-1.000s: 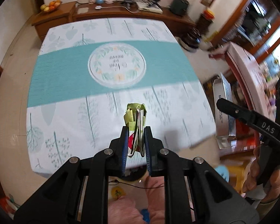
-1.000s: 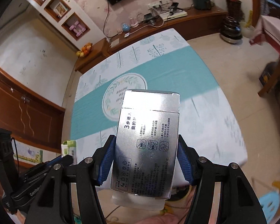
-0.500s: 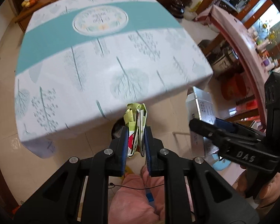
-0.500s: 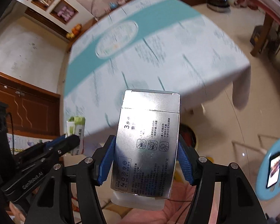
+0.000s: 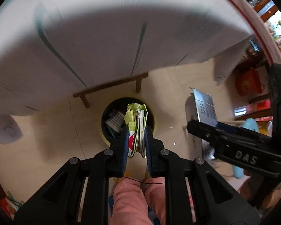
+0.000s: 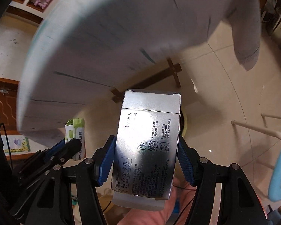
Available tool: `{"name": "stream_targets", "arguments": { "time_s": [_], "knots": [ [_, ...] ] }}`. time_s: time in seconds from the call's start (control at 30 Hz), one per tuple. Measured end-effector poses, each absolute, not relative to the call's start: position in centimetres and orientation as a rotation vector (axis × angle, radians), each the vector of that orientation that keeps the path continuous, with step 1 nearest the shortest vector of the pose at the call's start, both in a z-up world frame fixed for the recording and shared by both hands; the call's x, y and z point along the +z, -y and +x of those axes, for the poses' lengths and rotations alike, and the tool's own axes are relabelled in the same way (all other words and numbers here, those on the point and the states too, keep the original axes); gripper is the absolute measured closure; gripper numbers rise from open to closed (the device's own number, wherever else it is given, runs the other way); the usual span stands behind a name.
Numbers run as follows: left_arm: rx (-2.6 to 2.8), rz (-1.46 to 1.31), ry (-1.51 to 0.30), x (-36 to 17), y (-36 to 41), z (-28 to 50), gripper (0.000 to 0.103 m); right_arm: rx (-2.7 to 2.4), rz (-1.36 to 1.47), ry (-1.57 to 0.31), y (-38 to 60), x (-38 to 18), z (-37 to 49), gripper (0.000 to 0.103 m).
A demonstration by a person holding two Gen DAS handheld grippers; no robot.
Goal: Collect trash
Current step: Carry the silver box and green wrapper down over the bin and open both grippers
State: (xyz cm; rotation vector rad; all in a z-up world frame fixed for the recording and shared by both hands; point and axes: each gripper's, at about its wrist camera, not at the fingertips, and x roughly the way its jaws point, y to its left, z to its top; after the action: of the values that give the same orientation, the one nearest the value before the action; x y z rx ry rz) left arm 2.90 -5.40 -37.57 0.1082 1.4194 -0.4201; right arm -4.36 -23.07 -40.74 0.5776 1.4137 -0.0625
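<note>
now down off the surface, over floor bin (image 5: 128, 119) | left gripper (image 5: 135, 140) fingers clamping folded wrapper (image 5: 136, 120) | right gripper (image 6: 145, 161) fingers gripping silver box (image 6: 148, 146) — drop-off likely next

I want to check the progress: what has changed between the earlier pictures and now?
Both hand-held grippers came down from above the table to below its edge. The left hand-held gripper now holds the folded green wrapper over the trash bin. Unchanged: the right hand-held gripper still clamps the silver box; nothing was let go.
</note>
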Motion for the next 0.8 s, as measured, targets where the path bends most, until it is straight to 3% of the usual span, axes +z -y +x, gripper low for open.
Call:
{"name": "stream_targets", "arguments": {
  "time_s": [0.23,0.43,0.7,0.8],
  "knots": [
    [-0.339,0.114,-1.441,-46.8,6.0,3.2,0.087,-0.033,0.553,-1.48,23.0,-50.1,-4.5,0.04],
    [-0.276,0.1,-1.46,-51.3,5.3,3.1,0.075,-0.002,0.551,-1.504,23.1,-55.4,-4.5,0.04],
    [-0.236,0.077,-1.474,-54.5,3.5,3.7,0.041,0.029,0.552,-1.499,22.8,-57.8,-3.2,0.038],
    [-0.235,0.08,-1.473,-55.0,3.1,3.8,0.033,0.038,0.541,-1.5,22.5,-59.0,-2.4,0.037]
  ]
}}
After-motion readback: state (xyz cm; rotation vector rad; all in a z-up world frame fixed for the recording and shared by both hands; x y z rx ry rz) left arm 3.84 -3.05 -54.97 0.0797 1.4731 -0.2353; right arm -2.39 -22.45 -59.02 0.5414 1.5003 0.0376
